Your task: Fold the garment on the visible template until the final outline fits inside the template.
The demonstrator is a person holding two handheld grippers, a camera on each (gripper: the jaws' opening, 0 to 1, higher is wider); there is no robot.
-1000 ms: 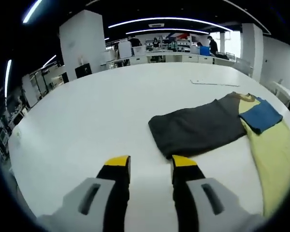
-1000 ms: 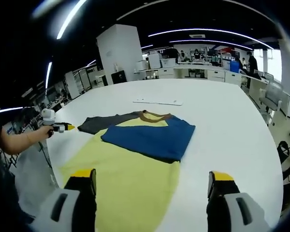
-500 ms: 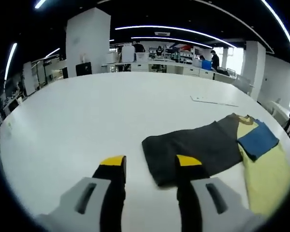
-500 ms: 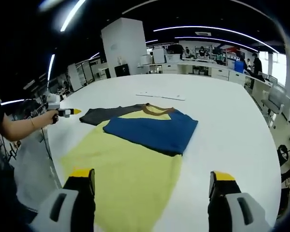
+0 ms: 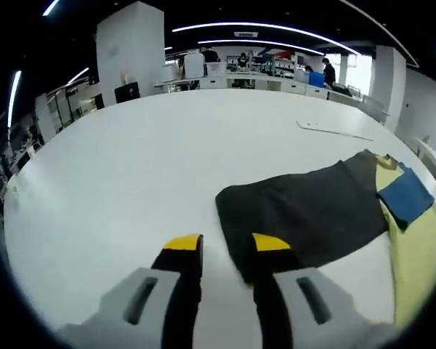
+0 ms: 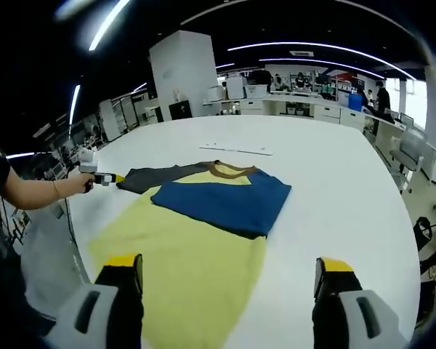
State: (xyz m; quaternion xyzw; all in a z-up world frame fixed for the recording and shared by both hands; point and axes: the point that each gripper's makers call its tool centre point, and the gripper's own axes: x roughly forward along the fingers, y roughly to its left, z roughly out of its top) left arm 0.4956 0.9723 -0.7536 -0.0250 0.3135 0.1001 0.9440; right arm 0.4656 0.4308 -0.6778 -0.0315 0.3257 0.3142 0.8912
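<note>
- Compared with one second ago, the left gripper [image 5: 218,247] has come closer to the dark grey sleeve [image 5: 298,214] of the garment; its right finger now overlaps the near corner of that sleeve in the left gripper view, while before both yellow tips were over bare table.
- Its fingers [image 5: 183,243] have also narrowed a little, and only a small gap is between the two yellow tips. I cannot tell if the cloth is already between them or only beside the right one.
- In the right gripper view the left gripper [image 6: 105,177] is at about 9 o'clock, held by a person's hand [image 6: 83,179], and its tip is at the end of the dark grey sleeve [image 6: 156,177].
- The right gripper [image 6: 231,267] hangs over the near edge of the garment with its fingers [image 6: 123,263] wide apart and nothing between them.
- The pale yellow T-shirt with a brown collar [image 6: 185,265] lies flat on the large white table [image 6: 334,174]. Its blue sleeve [image 6: 225,203] is folded over the chest, and the dark grey sleeve is spread out toward 10 o'clock.
- A thin white strip [image 6: 236,150] lies on the table beyond the collar, apart from the garment, at about 12 o'clock.
</note>
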